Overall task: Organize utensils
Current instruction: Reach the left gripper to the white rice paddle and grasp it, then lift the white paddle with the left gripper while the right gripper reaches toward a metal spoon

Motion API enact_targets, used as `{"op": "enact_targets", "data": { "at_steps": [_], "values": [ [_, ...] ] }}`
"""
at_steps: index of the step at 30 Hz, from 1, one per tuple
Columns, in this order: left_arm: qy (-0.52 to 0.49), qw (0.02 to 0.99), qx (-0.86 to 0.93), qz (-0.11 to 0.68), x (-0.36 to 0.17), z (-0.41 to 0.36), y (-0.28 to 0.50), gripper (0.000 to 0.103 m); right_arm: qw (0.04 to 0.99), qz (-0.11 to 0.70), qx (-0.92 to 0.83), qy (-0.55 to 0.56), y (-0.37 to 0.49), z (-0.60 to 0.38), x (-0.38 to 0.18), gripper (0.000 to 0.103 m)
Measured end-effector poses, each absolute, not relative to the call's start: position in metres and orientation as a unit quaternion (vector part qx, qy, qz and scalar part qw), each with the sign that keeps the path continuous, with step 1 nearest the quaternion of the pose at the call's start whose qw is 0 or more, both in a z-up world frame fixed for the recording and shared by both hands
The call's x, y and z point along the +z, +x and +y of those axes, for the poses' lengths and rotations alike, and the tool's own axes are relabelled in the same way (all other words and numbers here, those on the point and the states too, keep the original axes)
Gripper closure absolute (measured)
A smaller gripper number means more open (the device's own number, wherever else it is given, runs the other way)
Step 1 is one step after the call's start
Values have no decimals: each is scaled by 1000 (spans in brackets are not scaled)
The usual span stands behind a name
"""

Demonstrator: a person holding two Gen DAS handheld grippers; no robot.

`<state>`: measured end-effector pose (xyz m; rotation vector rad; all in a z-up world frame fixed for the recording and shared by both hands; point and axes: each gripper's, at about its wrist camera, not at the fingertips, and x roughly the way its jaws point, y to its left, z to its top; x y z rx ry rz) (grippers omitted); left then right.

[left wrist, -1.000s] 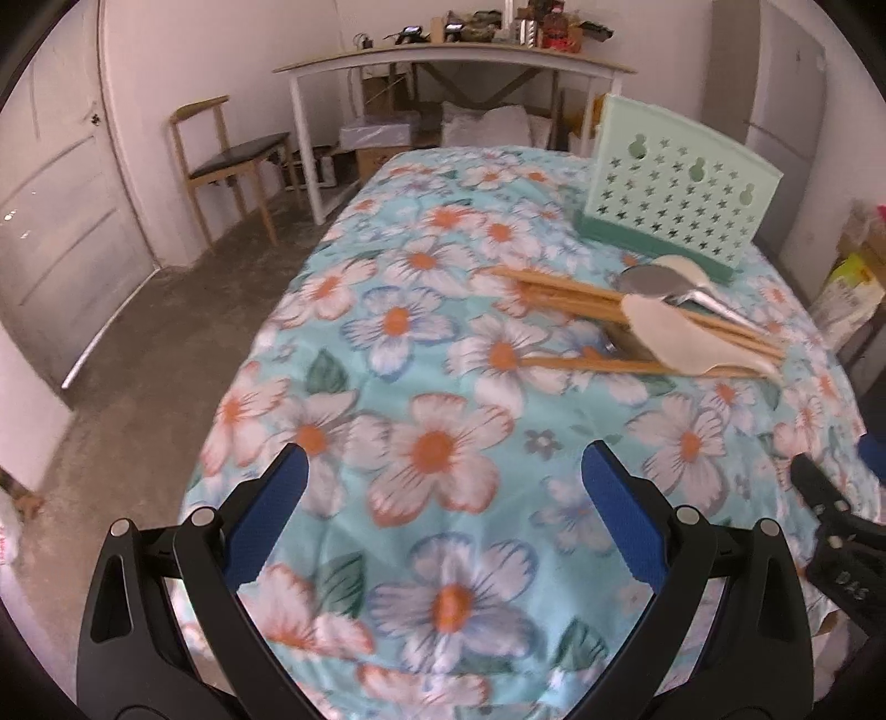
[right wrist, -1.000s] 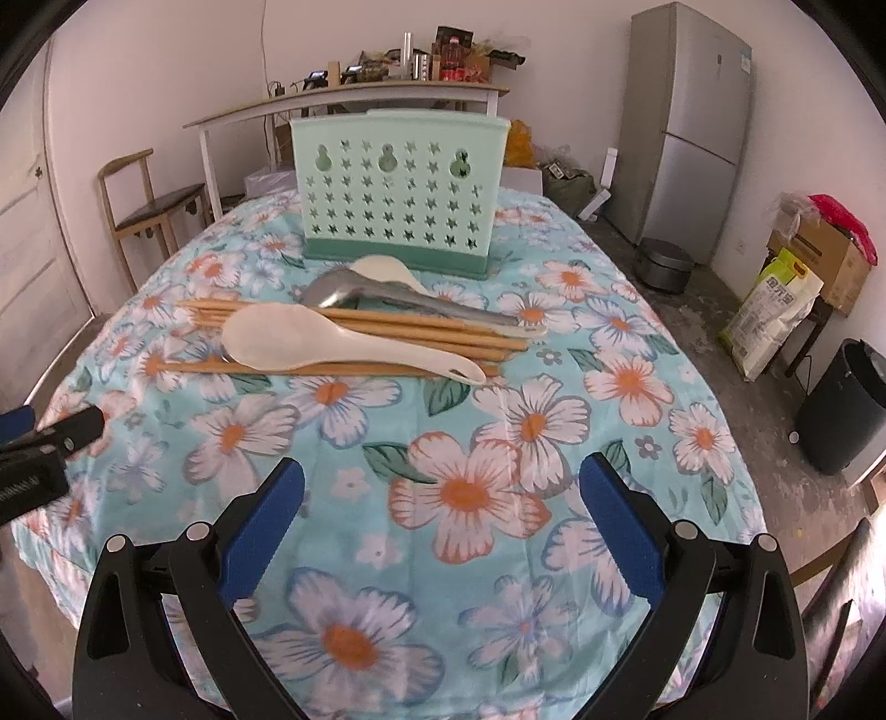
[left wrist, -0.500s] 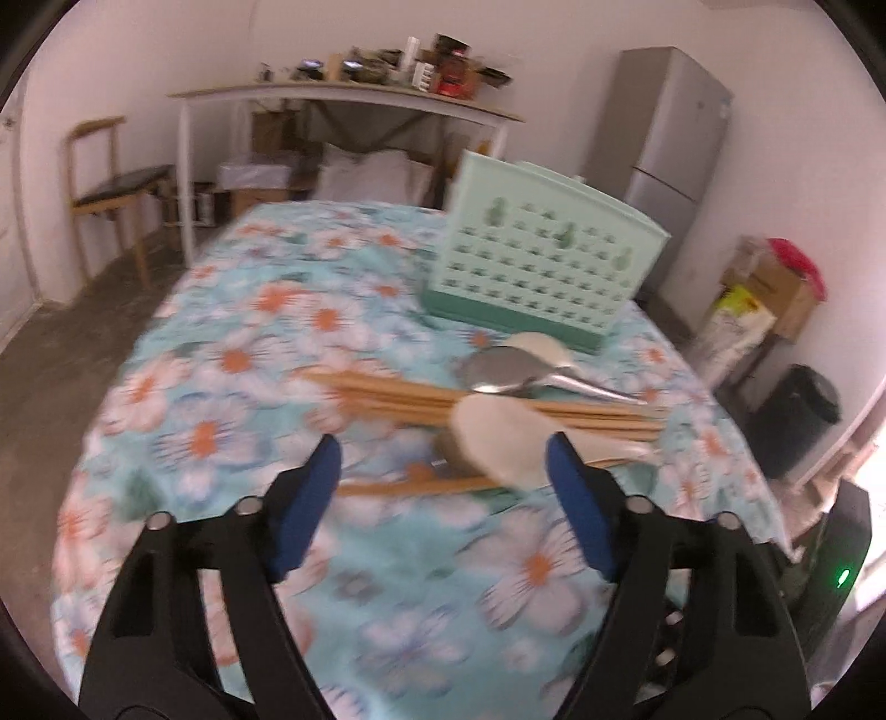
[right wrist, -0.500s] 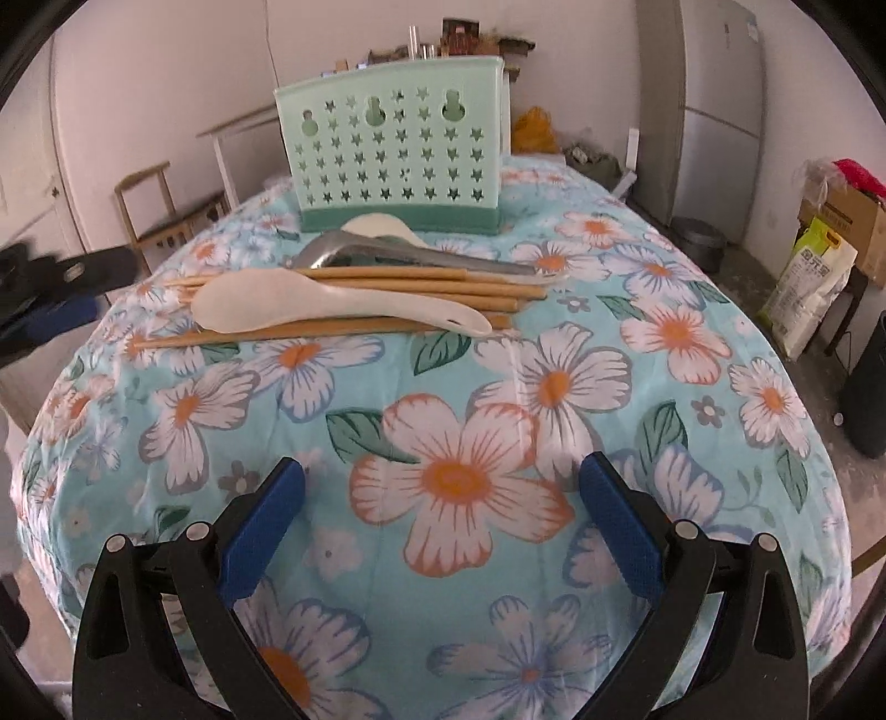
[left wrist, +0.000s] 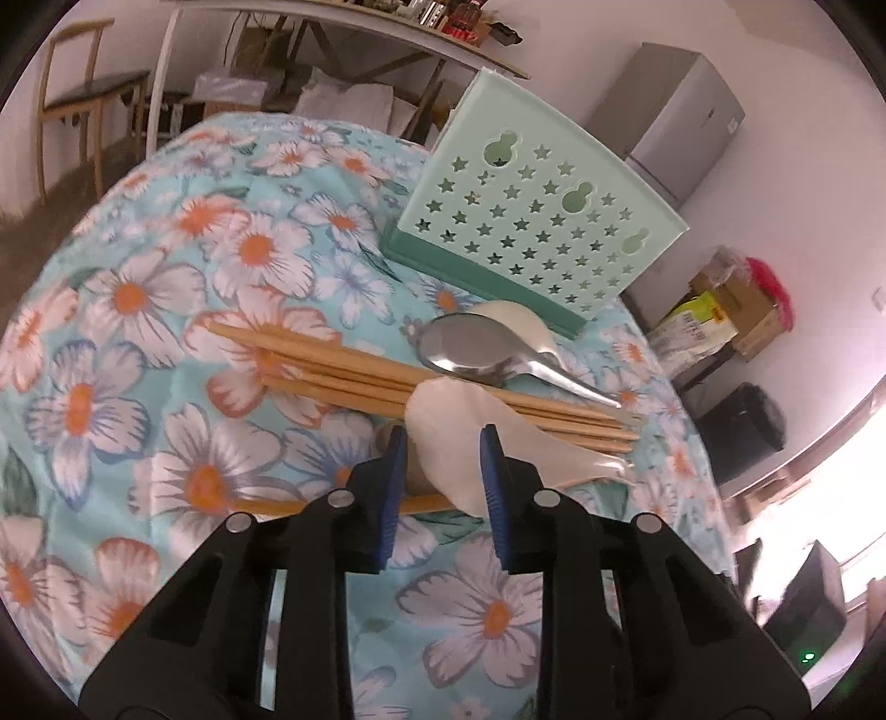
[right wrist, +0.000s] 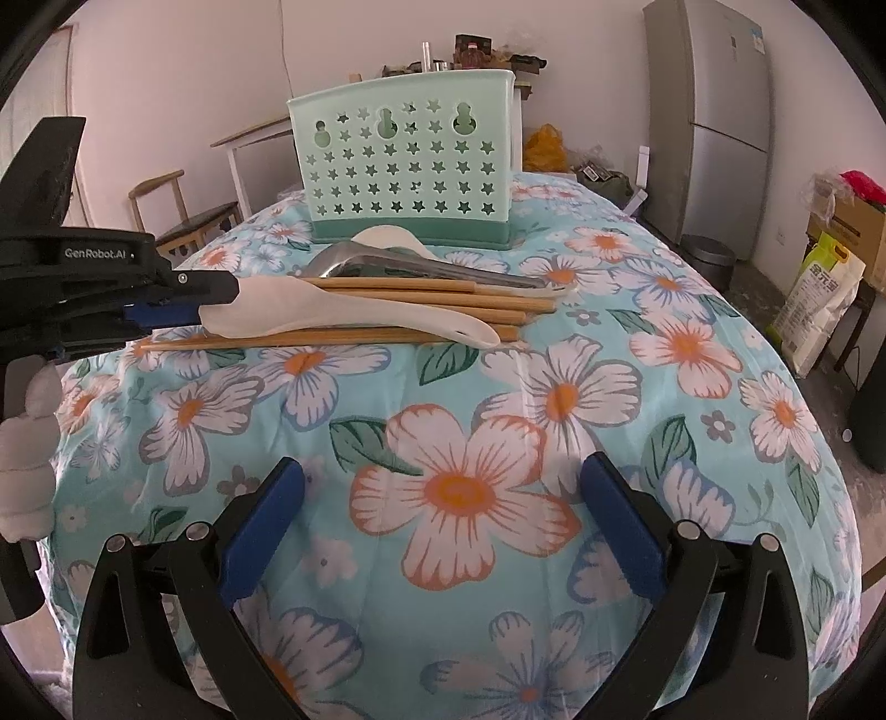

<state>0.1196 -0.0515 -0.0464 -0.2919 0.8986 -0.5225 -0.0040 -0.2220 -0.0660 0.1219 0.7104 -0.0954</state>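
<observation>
A white rice paddle (left wrist: 465, 426) lies across several wooden chopsticks (left wrist: 343, 371) on the flowered cloth; it also shows in the right wrist view (right wrist: 354, 315). My left gripper (left wrist: 443, 448) has its blue jaws around the paddle's broad head, narrowed and touching it; it enters the right wrist view (right wrist: 183, 302) from the left. A metal ladle (left wrist: 476, 349) and a second white spoon (left wrist: 526, 321) lie in front of the mint green utensil holder (left wrist: 542, 221). My right gripper (right wrist: 437, 526) is open and empty, low over the cloth near the front edge.
The round table (right wrist: 692, 443) drops off on all sides. A grey fridge (right wrist: 714, 122), a black bin (left wrist: 742, 426) and boxes (right wrist: 853, 232) stand to the right. A wooden chair (right wrist: 177, 216) and a white side table (left wrist: 332, 33) stand behind.
My left gripper has swung from the table's left edge over to the utensils and narrowed its jaws around the paddle head. My right gripper has dropped lower and closer, still open.
</observation>
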Motion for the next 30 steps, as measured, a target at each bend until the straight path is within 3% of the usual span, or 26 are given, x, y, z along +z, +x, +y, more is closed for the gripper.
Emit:
{"op": "enact_targets", "data": {
  "at_steps": [7, 13, 24, 30],
  "values": [
    [-152, 842, -246, 456, -60, -56, 129, 79, 935, 347, -48, 59, -3, -222, -66, 5],
    [-157, 844, -241, 453, -61, -57, 130, 90, 934, 350, -50, 62, -5, -222, -66, 5],
    [-217, 857, -265, 386, -25, 6, 98, 101, 925, 372, -46, 62, -4, -223, -62, 5],
    [-262, 873, -250, 328, -8, 63, 84, 101, 930, 361, -37, 61, -10, -221, -38, 6]
  ]
}}
